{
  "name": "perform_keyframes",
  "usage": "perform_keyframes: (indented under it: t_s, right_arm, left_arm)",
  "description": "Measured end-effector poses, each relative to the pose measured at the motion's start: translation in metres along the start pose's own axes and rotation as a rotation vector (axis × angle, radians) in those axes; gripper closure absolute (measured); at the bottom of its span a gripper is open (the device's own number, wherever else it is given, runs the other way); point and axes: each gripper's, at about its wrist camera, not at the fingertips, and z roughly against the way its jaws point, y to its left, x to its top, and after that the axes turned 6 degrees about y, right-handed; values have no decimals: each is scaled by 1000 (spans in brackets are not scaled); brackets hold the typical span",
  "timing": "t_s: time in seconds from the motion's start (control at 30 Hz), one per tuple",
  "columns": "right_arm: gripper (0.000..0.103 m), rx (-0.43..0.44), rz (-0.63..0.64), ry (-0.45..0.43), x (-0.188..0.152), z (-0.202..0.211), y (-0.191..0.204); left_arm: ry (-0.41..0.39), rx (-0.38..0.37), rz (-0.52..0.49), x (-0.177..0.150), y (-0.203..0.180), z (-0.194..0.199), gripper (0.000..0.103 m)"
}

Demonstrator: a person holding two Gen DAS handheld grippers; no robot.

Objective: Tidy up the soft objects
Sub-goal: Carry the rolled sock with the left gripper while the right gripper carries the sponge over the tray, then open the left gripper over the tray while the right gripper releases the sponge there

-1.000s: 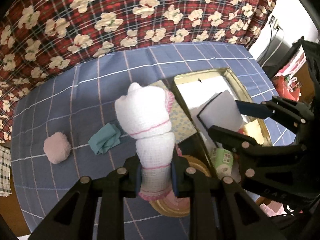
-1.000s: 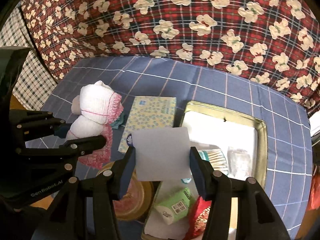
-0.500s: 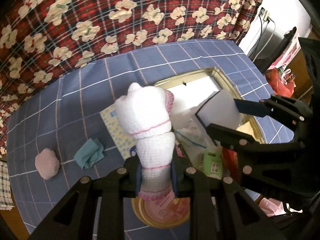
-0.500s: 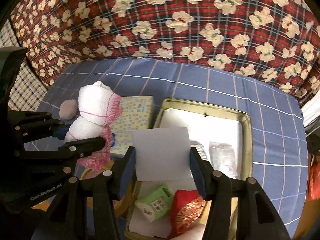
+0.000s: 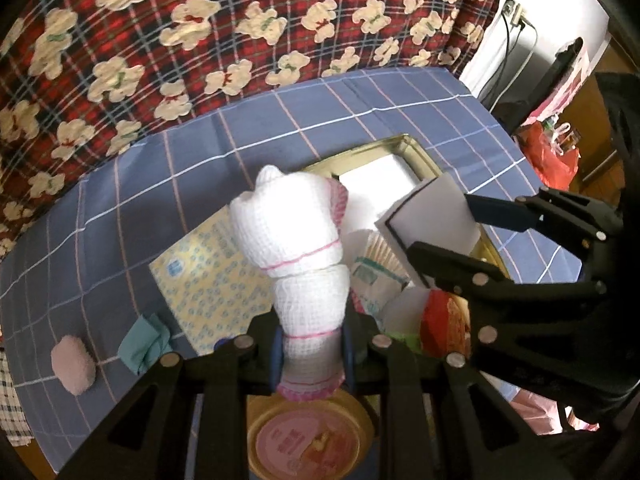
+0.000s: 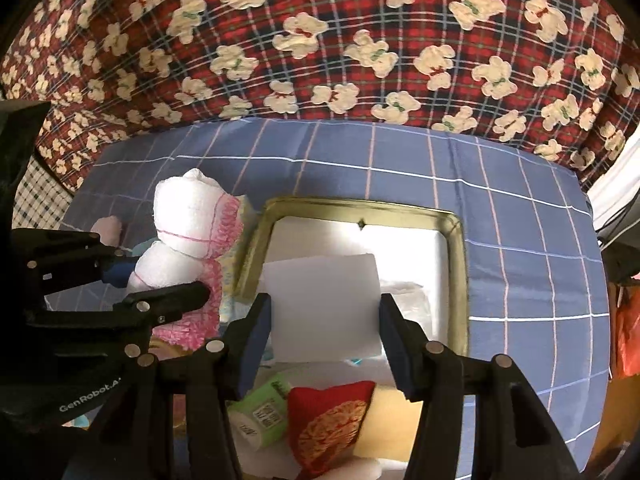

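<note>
My left gripper [image 5: 310, 354] is shut on a white towel doll [image 5: 298, 240] with pink trim, held upright above the table; the same towel doll [image 6: 188, 240] shows at the left of the right wrist view. My right gripper [image 6: 324, 336] is shut on a white sponge block [image 6: 322, 304], which hangs over the gold tray [image 6: 460, 264]. In the left wrist view the sponge block [image 5: 434, 218] sits right of the doll, over the gold tray [image 5: 416, 152]. The tray holds a green tissue pack [image 6: 264, 408], a red pouch [image 6: 332, 416] and white packets.
On the blue checked cloth [image 5: 120, 216] lie a yellow patterned pack [image 5: 204, 280], a teal cloth [image 5: 144, 344] and a pink pompom [image 5: 74, 364]. A round pink-lidded tin [image 5: 308, 444] sits below my left gripper. A red plaid bear blanket [image 6: 320, 40] backs the table.
Both grippers have shifted across the table with their loads: the doll and sponge now hang farther over the tray, and the pompom and teal cloth have slid toward the lower left of the left wrist view.
</note>
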Motion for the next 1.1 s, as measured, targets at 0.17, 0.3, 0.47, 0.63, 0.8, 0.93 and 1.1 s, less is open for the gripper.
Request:
perform_keyframes:
  t_s: [0.17,0.3,0.47,0.63,0.8,0.93,1.1]
  right_arm:
    - [47,-8,-28,6,5,-5,-17]
    - [47,-14,-50,21,8,-13,-28]
    - [47,-20,-69,39,11,-22,-40]
    - [47,-25,-76,55,13,-30,-47]
    - [47,-26,-83,66,15,-36,-53]
    - [46,-19,-90,75,15,-39,-55]
    - [43,-13,-113,75,16,-40,-59]
  left_arm:
    - [17,4,-25,12,-6,-10,82]
    - [37,-1,-45,20,-11,-19,82]
    - [62,-12,-52,27,-15,-29,82]
    - [81,-14,-58,34,-17,-39,82]
    - [96,-21,-63,37,-19,-46,75]
    - [104,-5,-56,37,-20,-47,71]
    - [75,-3,-32,36,-14,-36,53]
